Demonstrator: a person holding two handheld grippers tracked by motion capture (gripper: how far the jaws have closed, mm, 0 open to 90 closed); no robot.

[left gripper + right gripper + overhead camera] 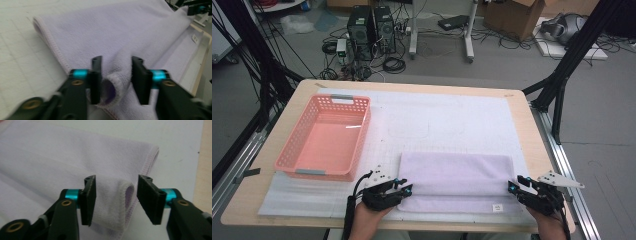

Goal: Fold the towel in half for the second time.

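Towel (457, 182): a pale lilac cloth is seen folded into a long rectangle, with a short looped pile and a stitched hem along its edges. It is laid flat across the near part of the table, stretched between the two grippers.
Towel layers: a narrower lower layer is left showing along the near side, in front of the folded upper layer. A small white tag (497, 207) is carried on it, near the right gripper.
Left gripper (404, 189): it is held at the towel's left end, jaws pointed inward at the cloth.
Left jaws: they are stood apart. In the left gripper view a raised fold of the towel (117, 80) is caught between them, touching the left pad; a gap is left at the right pad, so the fold is not pinched.
Right gripper (515, 186): it is held at the towel's right end, facing the left one.
Right jaws: they are spread. In the right gripper view a rolled corner of the towel (115, 202) is seen between them, against the left pad and clear of the right one.
Mat (452, 120): a white padded sheet is spread under the towel and both grippers.
Basket (287, 150): a pink slotted basket is set beyond the left gripper, well apart from the towel.
Table (522, 115): a light wooden top is seen bordering the mat.
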